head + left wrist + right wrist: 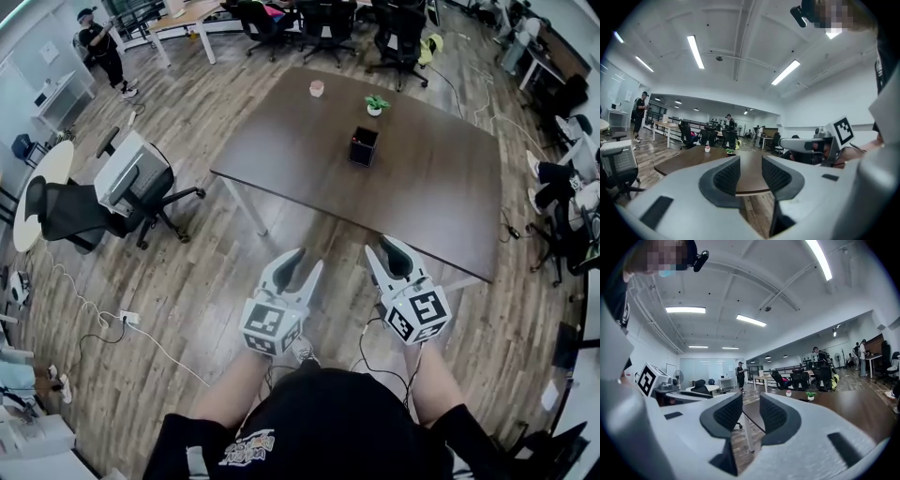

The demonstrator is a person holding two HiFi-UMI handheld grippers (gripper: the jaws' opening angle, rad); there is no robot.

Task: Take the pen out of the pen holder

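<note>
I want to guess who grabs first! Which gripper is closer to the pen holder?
Right. In the head view the right gripper hangs nearly straight before the pen holder, short of the table; the left gripper is farther off to its left.

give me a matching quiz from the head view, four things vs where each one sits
Things:
1. black square pen holder
2. small green plant in a white pot
3. small pink cup
4. grey swivel office chair

Places:
a. on the wood floor, left of the dark brown table
b. on the table, nearest its far left corner
c. on the table, closest of the three to its near edge
d. on the table, just beyond the holder

Pairs: 1-c, 2-d, 3-b, 4-a
</note>
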